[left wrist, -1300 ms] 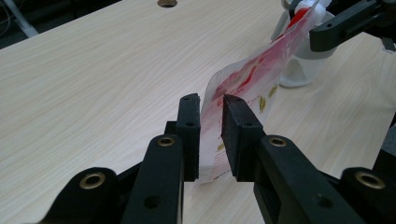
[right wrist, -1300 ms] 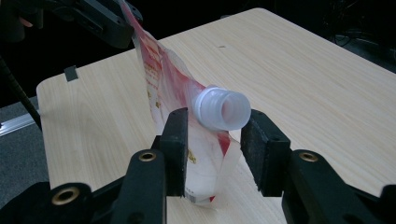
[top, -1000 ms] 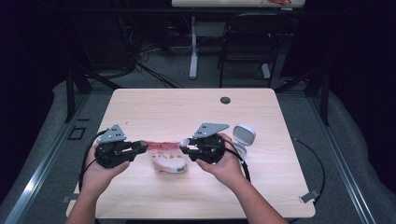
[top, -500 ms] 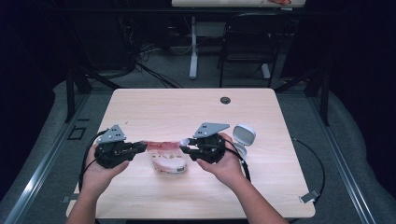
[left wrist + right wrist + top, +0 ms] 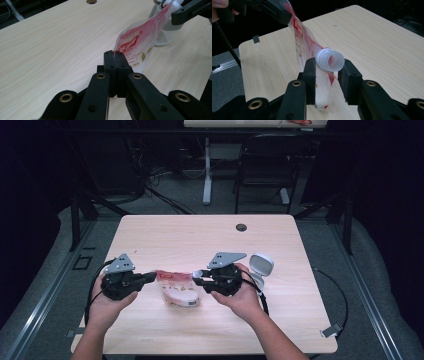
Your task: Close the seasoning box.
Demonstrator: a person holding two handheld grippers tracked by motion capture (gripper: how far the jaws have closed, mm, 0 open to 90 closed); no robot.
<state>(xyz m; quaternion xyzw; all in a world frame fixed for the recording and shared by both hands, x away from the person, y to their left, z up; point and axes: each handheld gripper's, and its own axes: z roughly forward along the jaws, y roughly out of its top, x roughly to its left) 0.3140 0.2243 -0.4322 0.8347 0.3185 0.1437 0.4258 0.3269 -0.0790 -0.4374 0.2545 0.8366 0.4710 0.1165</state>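
A red and white spouted pouch (image 5: 177,290) hangs stretched between my two grippers over the table's near half. My left gripper (image 5: 152,277) has just been closing and is shut on the pouch's flat corner (image 5: 117,51), its jaws (image 5: 114,56) pressed together on the film. My right gripper (image 5: 196,276) has also been closing. Its jaws (image 5: 327,70) pinch the pouch at the base of the white spout (image 5: 330,60), which sticks out above them. The pouch (image 5: 299,37) runs from there up to the left gripper (image 5: 272,10).
A white lidded cup (image 5: 260,266) stands just right of my right hand, also behind the pouch (image 5: 162,35). A cable hole (image 5: 241,227) sits near the wooden table's far edge (image 5: 200,217). A chair and desk legs stand beyond the table.
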